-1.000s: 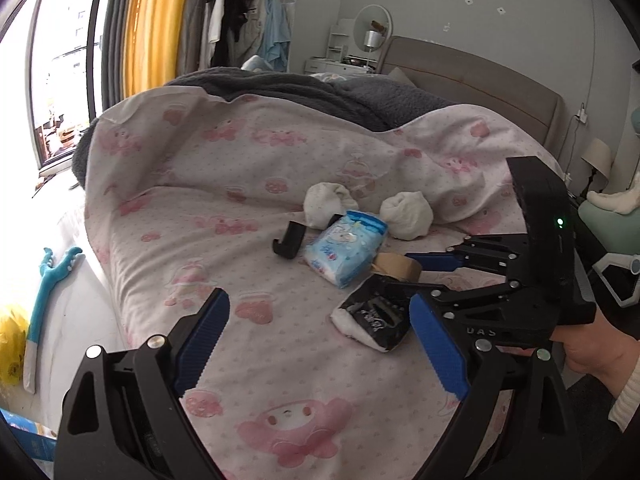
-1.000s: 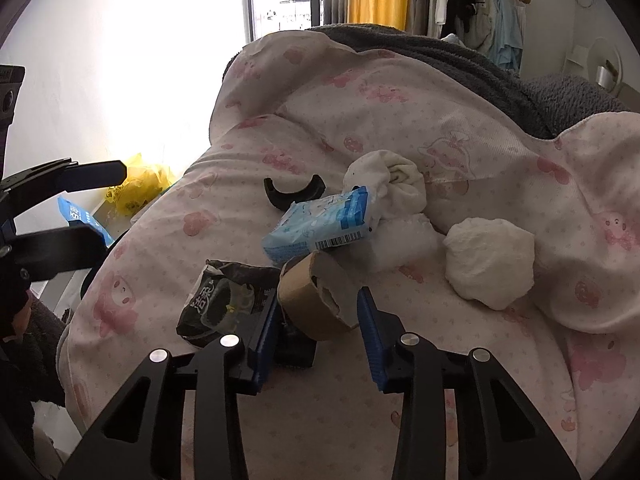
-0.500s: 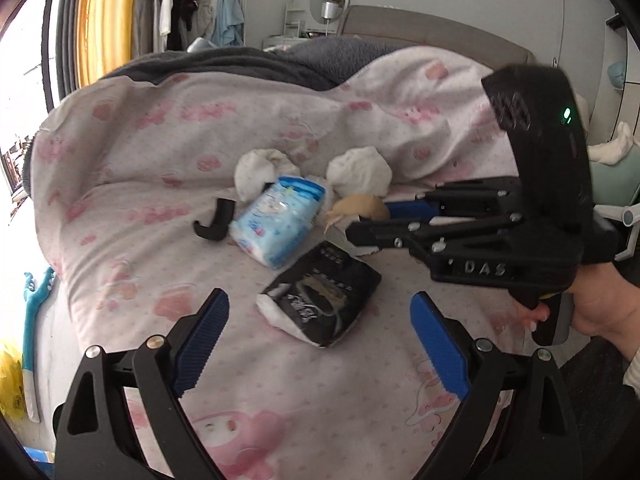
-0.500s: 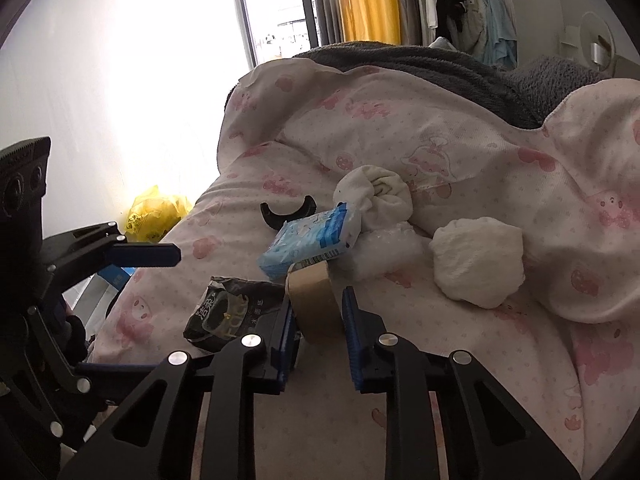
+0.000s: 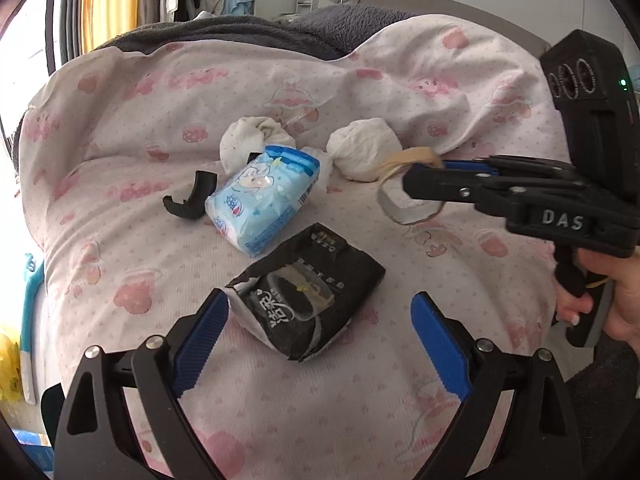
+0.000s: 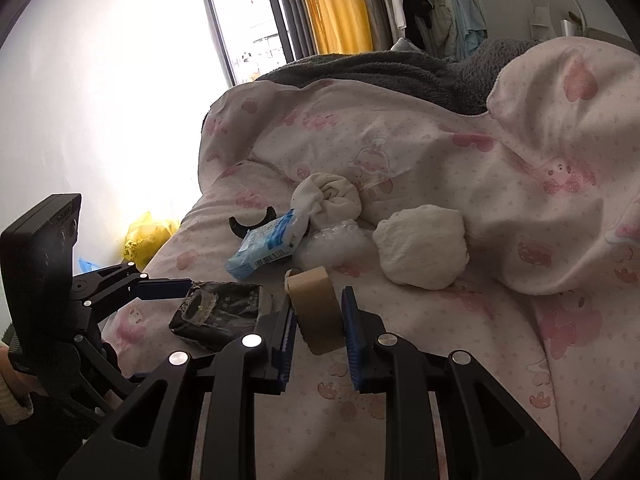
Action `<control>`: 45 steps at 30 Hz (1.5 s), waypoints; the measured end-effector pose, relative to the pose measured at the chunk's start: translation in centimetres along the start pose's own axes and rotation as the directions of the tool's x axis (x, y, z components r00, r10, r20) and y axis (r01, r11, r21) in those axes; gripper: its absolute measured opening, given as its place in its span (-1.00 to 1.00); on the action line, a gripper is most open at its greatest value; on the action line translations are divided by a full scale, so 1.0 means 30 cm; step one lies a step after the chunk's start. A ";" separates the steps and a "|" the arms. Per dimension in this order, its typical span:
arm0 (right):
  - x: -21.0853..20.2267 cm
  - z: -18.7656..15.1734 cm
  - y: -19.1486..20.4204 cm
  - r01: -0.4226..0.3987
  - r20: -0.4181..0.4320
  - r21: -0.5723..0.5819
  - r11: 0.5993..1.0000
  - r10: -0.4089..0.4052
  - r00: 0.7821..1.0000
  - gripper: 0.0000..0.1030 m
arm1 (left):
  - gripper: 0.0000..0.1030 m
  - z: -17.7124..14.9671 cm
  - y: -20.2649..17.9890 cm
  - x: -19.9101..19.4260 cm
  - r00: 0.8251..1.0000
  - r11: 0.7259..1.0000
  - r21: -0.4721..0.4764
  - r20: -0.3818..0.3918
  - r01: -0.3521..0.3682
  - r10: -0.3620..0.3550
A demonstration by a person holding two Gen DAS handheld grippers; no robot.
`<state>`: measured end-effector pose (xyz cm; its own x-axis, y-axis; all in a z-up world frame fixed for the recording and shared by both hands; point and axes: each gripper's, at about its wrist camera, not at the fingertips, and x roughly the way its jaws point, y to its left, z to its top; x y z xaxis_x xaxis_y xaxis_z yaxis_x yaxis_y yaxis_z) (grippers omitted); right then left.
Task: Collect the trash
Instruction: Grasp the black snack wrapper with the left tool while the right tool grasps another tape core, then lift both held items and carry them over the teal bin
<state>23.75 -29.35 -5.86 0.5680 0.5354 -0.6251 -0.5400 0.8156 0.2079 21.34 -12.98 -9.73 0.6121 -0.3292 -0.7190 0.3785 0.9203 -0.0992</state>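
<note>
Brown tape roll [image 6: 317,312] clamped between blue pads of right gripper [image 6: 318,322], lifted just off the pink-printed duvet [image 5: 132,208]; in the left wrist view the roll [image 5: 404,160] hangs at the gripper tip in front of a white wad [image 5: 362,152]. Right gripper comes in from the right edge, pointing left and slightly down, a hand [image 5: 612,304] wrapped on its grip and trigger. Left gripper [image 5: 320,344] pitched down over the bed, jaws wide apart, nothing between the pads touching; black wrapper pack [image 5: 308,292] lies on the duvet between and just ahead of the blue pads [image 5: 200,340]. Blue tissue pack [image 5: 264,196] beyond it, black curved clip [image 5: 188,200] to its left, rolled white sock [image 5: 248,140] behind, second wad to the right.

Versus a second ago: right jaws were straddling the roll with a gap, roll resting on the bed beside the black pack; now shut on it and raised, gripper shifted right. Left gripper moved forward and lower, black pack now centred in its opening instead of off to the right. Tissue pack, clip, sock, wads unmoved.
</note>
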 end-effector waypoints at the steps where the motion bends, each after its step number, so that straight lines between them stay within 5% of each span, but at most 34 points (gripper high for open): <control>1: -0.004 -0.002 -0.007 0.001 0.002 0.004 1.000 -0.001 1.000 -0.56 | 0.85 0.003 -0.002 0.004 1.000 1.000 -0.002 0.000 -0.005 0.005; 20: -0.053 -0.050 -0.086 0.028 -0.005 0.021 0.999 -0.027 1.000 -0.56 | 0.87 0.044 -0.003 0.101 0.996 0.993 -0.085 -0.043 -0.087 0.083; 28: -0.051 -0.040 -0.079 0.026 -0.008 0.026 0.999 -0.026 1.000 -0.56 | 0.67 0.048 0.002 0.090 0.996 0.993 -0.084 -0.032 -0.082 0.080; 37: -0.025 -0.001 -0.036 0.022 -0.008 0.037 0.999 -0.021 1.000 -0.56 | 0.67 0.048 0.043 -0.009 0.999 0.994 -0.105 0.048 -0.016 0.021; 45: 0.002 0.050 0.035 -0.002 0.010 0.044 0.999 0.001 1.000 -0.56 | 0.67 0.047 0.119 -0.108 0.987 0.988 -0.133 0.132 -0.074 0.092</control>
<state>24.15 -28.11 -4.55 0.5735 0.5388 -0.6171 -0.5130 0.8235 0.2422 21.69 -8.91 -6.79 0.7308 -0.2686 -0.6275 0.2367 0.9620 -0.1361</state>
